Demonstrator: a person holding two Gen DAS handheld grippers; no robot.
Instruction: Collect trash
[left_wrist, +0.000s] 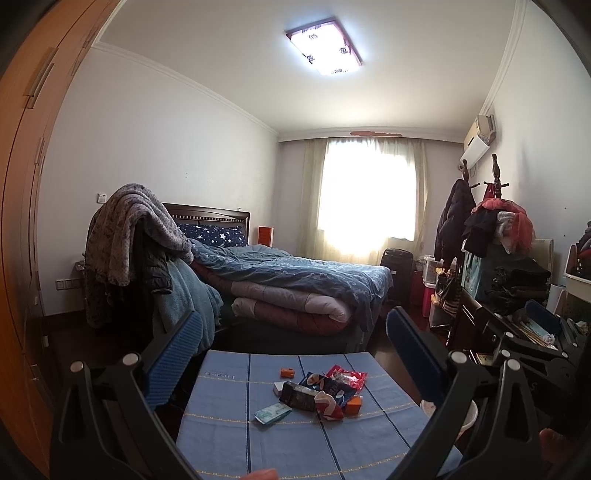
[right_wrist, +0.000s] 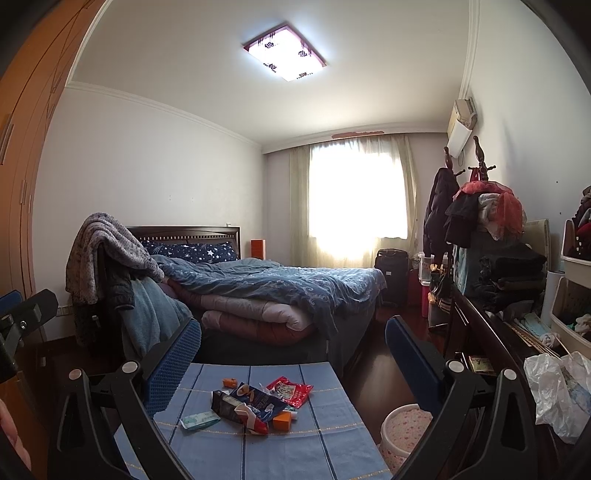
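Left gripper (left_wrist: 295, 354): raised above the near end of the table, jaws spread wide, nothing between the blue ribbed pads (left_wrist: 173, 360). Right gripper (right_wrist: 293, 356): likewise raised, jaws wide apart, nothing held. Table (left_wrist: 229, 435): covered in a blue striped cloth, standing at the foot of the bed (left_wrist: 295, 280). Trash pile (left_wrist: 321, 391): clustered near the middle of the cloth, well apart from both grippers; comprises a red wrapper (left_wrist: 349, 378), a blue-and-white snack bag (left_wrist: 327, 386), a dark carton (left_wrist: 297, 397) lying on its side, an orange box (left_wrist: 354, 404), a small white box (left_wrist: 279, 387), a green-and-white packet (left_wrist: 271, 411) at the near left edge of the cluster, and a small orange item (left_wrist: 287, 372) lying apart on the far side. Floral bin (right_wrist: 404, 430): on the floor just beside the table's right edge. White plastic bag (right_wrist: 557, 395): crumpled on the dark furniture at right.
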